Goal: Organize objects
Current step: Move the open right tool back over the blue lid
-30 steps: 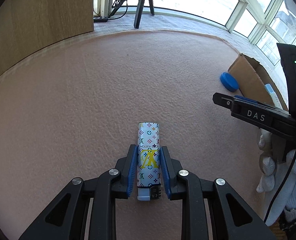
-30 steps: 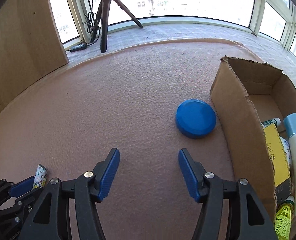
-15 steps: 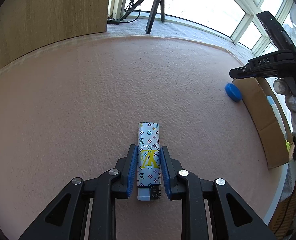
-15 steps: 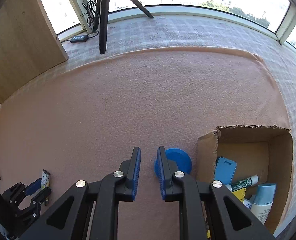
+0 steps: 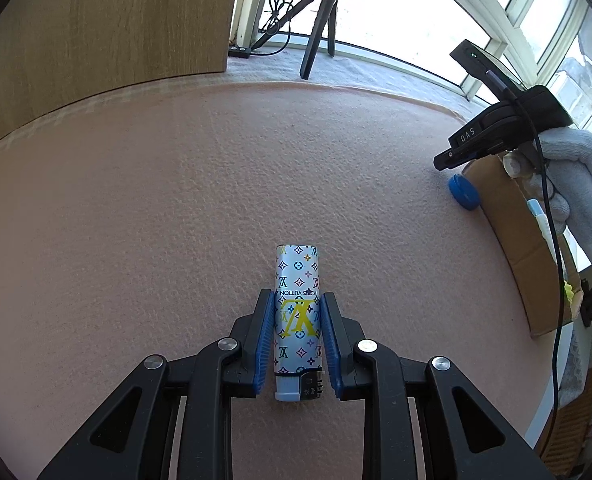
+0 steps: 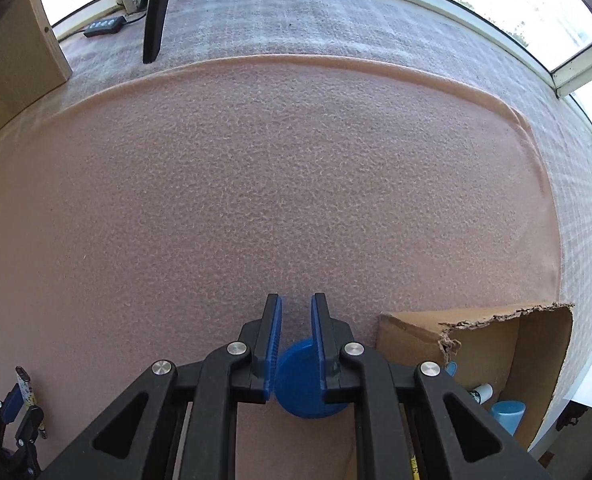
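Left claw (image 5: 298, 334) tight on lighter (image 5: 298, 312); right claw (image 6: 296, 344) closing, empty; apparently bottles in cardboard box (image 6: 496, 344).

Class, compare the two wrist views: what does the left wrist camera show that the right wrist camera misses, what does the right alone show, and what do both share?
Left wrist only: the white-gloved hand carrying the right gripper, and the patterned silver lighter's yellow logo seen close up in the left gripper.

Right wrist only: the right gripper's jaws closing, poised above the round blue plastic lid, not gripping it.

Both: that lid, the lighter, the brown cardboard box, the pink foam mat and the black tripod.
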Available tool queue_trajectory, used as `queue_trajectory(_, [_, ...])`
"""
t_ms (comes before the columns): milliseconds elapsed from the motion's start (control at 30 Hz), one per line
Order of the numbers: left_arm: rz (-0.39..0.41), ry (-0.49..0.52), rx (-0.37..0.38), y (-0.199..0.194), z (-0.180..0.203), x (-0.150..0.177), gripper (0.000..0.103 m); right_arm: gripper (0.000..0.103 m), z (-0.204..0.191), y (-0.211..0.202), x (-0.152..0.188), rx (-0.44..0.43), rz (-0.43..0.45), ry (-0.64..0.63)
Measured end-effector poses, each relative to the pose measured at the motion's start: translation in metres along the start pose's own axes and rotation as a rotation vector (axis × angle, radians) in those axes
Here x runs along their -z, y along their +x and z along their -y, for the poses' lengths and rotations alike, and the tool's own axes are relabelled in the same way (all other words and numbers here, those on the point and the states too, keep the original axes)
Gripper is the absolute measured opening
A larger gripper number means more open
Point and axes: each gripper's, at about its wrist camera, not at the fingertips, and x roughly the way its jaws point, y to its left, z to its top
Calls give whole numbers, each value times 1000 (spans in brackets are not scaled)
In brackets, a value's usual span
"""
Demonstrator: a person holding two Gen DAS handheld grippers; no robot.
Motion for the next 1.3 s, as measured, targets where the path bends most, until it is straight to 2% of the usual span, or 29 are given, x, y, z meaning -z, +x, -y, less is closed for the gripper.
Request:
queue_trajectory(133, [7,-1,3,-3,-1,0,25,12,-18,-4,4,98,-17,-81])
queue_trajectory(233, [12,-3,8,-4,-2,0,25,12,-13,-3,3,177,-38,-100])
queue_trajectory(367, [15,-10,15,-6,-5,2,25,12,-13,6,6,220,-89,-133])
queue_trajectory(500, [15,-1,23,-7,-6,3,25,12,-34,6,28,244,-114,-232])
queue_trajectory(600, [16,0,28,-9,-6,3,25,12,-38,1,50,200,-134,-245])
queue_trajectory(700, [16,1,36,-12,-6,3,25,12,-25,-3,72,115,-161,-177])
queue_trajectory(833, [13,10,39,-12,-6,2,25,12,-4,-16,114,-128,-214,-28])
queue_trajectory(900, [11,9,41,-10,-6,2,25,12,-2,-38,140,-180,-135,10])
queue_trajectory(1000, [3,19,47,-8,-3,1,25,17,9,-71,180,-211,23,132])
queue_trajectory(1067, [-3,29,50,-7,1,2,25,23,12,-81,207,-207,93,199])
queue_trajectory(1133, [-14,37,52,-5,5,3,25,34,15,-79,228,-234,127,263])
queue_trajectory(1167, [-18,40,54,-4,7,4,25,37,14,-75,240,-245,138,298])
queue_trajectory(1300, [-35,70,49,-1,17,5,25,37,21,-48,255,-293,165,409])
